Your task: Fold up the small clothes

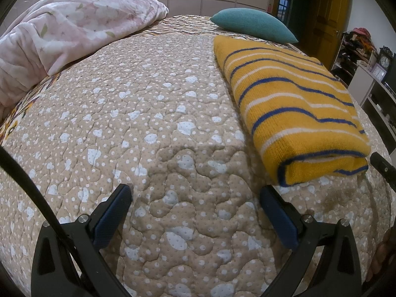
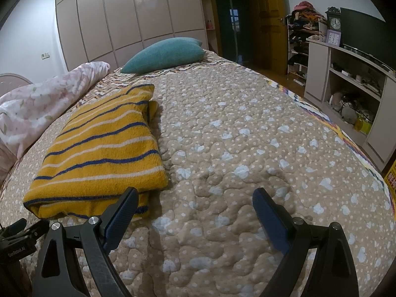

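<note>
Left tongs [image 1: 195, 194]: spread wide, nothing between the blue pads [image 1: 112, 216], hovering over bare quilt. Right tongs [image 2: 195, 198]: also spread wide, holding nothing; its left pad [image 2: 121, 219] sits just in front of the sweater's near edge, can't tell if it touches.

Folded yellow sweater [image 1: 292, 104] with blue and white stripes lies flat on the bed, a neat rectangle, long axis running near to far. In the left wrist view it's to the right of the left tongs, near folded edge just past the right fingertip. In the right wrist view the same sweater [image 2: 104, 151] is at left, with a bit of an under layer poking out at its far right corner. A black bit of the other gripper shows at the right edge of the left view, beside the sweater's near corner.

Bed is covered by a beige quilted bedspread [image 1: 153, 128] with white dots and pale blue patches, patterned border at the edges. Teal pillow [image 2: 164, 54] at the far end, just beyond the sweater. Pink floral blanket [image 1: 61, 32] bunched along the left side, apart from the sweater.

Further out: wardrobe doors [image 2: 111, 19] on the far wall, wooden door [image 2: 269, 22], shelf unit [image 2: 351, 79] at right with a clock [image 2: 334, 23] and dark TV screen [image 2: 361, 29] on top.
</note>
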Demonstrator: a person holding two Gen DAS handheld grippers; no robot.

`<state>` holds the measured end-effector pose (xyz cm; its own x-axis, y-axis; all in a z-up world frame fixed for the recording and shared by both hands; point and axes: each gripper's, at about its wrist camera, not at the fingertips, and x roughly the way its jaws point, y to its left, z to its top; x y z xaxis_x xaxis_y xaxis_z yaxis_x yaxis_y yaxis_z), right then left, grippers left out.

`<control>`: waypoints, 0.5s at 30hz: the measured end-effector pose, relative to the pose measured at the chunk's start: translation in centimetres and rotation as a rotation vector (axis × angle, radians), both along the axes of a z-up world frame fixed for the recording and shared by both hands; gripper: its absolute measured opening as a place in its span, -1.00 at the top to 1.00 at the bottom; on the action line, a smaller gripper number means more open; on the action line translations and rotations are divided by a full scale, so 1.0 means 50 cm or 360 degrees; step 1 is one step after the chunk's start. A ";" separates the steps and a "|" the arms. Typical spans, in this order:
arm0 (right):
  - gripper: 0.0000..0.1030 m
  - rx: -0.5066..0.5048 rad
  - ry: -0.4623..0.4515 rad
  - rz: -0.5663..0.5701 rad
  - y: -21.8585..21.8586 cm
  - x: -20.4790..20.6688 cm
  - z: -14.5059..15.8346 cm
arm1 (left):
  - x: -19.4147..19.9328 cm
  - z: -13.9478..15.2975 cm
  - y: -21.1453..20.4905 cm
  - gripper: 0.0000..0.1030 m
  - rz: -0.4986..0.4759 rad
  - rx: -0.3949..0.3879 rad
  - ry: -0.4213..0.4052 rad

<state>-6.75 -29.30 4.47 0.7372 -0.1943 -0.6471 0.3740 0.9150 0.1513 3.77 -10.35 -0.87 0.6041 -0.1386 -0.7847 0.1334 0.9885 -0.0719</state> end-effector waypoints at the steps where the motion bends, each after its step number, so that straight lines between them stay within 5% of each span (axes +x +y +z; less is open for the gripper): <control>1: -0.86 0.0001 0.0001 0.0001 -0.001 0.001 -0.001 | 0.000 0.000 0.000 -1.00 0.0000 0.0001 0.0000; 15: -0.87 0.0003 0.0004 0.0004 -0.001 0.002 -0.003 | 0.000 0.000 0.000 -1.00 0.0000 -0.0001 0.0000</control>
<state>-6.63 -29.37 4.31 0.7358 -0.1913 -0.6496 0.3723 0.9155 0.1522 3.77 -10.37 -0.87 0.6040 -0.1390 -0.7847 0.1333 0.9884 -0.0725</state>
